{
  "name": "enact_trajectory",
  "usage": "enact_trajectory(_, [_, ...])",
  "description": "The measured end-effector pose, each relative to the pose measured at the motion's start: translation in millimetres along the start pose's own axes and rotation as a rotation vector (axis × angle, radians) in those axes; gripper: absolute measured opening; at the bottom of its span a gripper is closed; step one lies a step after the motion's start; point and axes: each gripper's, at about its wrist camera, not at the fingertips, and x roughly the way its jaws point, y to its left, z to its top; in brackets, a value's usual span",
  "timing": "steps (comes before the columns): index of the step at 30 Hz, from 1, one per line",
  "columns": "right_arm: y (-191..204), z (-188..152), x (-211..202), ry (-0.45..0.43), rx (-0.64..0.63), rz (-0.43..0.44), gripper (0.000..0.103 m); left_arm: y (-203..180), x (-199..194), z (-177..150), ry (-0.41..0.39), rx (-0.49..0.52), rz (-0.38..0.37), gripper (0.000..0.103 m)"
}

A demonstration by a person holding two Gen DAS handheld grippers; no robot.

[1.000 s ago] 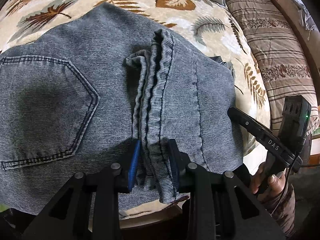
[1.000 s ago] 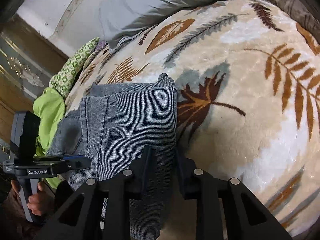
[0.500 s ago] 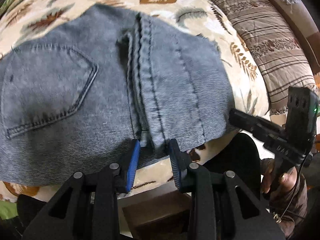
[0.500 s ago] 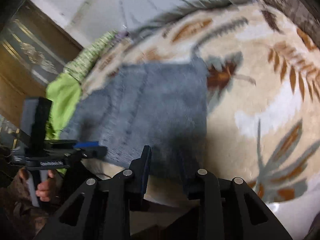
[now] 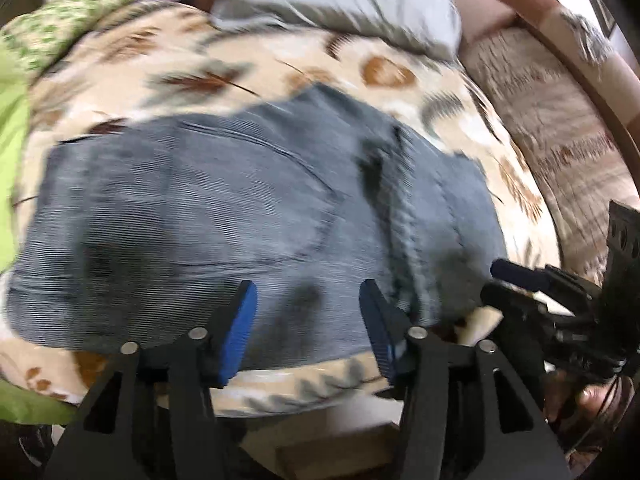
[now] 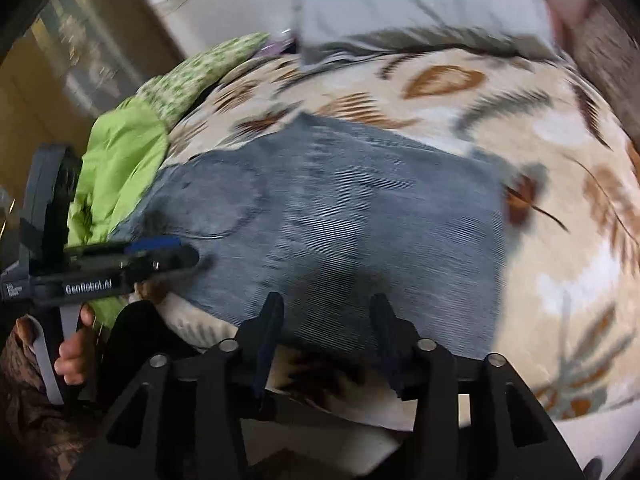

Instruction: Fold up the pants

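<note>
Nearest, the left gripper (image 5: 308,320) with blue-padded black fingers and the all-black right gripper (image 6: 326,332) hang above the bed's near edge, jaws opening, nothing between them. Beyond lie the folded grey-blue denim pants (image 5: 240,220), flat on the cream leaf-patterned plush blanket (image 6: 560,152). Farther back rests a pale grey pillow (image 6: 420,4), with lime-green bedding (image 6: 120,160) at the left.

Folded grey pants (image 5: 224,216) lie on the leaf-print blanket (image 5: 280,68). The left gripper (image 5: 308,320) has its jaws opening, empty, above the pants' six-o'clock edge.
</note>
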Motion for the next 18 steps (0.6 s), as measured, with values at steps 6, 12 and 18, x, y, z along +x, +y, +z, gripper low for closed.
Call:
enact_trajectory(6, [62,25,24,0.034,-0.125,-0.001,0.065,46,-14,0,-0.042,-0.059,0.055,0.062])
enact_trajectory(12, [115,43,47,0.046,-0.225,-0.023,0.08,80,-23,2,-0.06,-0.084,0.092,0.063])
enact_trajectory(18, [160,47,58,0.027,-0.337,-0.054,0.085,136,-37,23,-0.058,-0.161,0.059,0.066])
